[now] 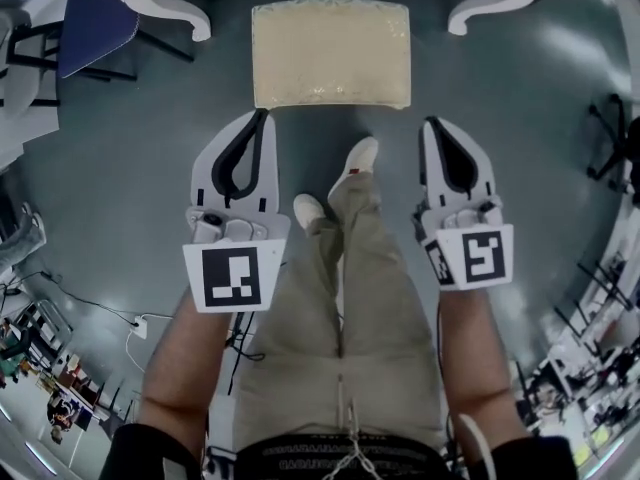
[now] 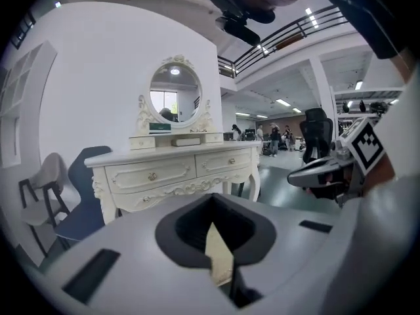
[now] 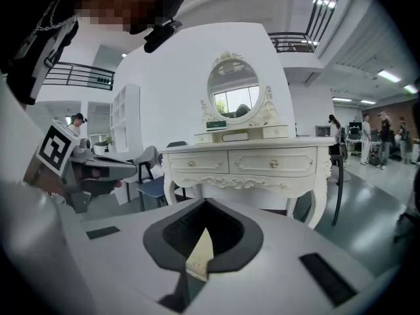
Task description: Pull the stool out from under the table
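Stool out on the floor, both grippers closed on nothing

One stool (image 1: 331, 53), cream cushion fully in view, sits on the dark floor (image 1: 120, 168) just ahead of the person's two shoes (image 1: 357, 158). It stands between the two curled white feet of the dressing table (image 1: 165, 3) and apart from both. Two grippers are up in front, the left gripper (image 1: 258, 123) and the right gripper (image 1: 434, 128), one off each near corner of the stool, neither touching it. Jaws are pressed together on both, nothing gripped; only a cream sliver of the stool shows through each dark opening. The person's legs (image 1: 340, 298) fill the gap between the grippers. Looking along the jaws: one table, two front drawers, one oval mirror (image 2: 174, 94) on top. Left of it are one blue chair (image 2: 88, 176) and one pale grey chair (image 2: 47, 176); one black office chair (image 2: 316, 133) is off to the right. A few people stand far back in the hall.
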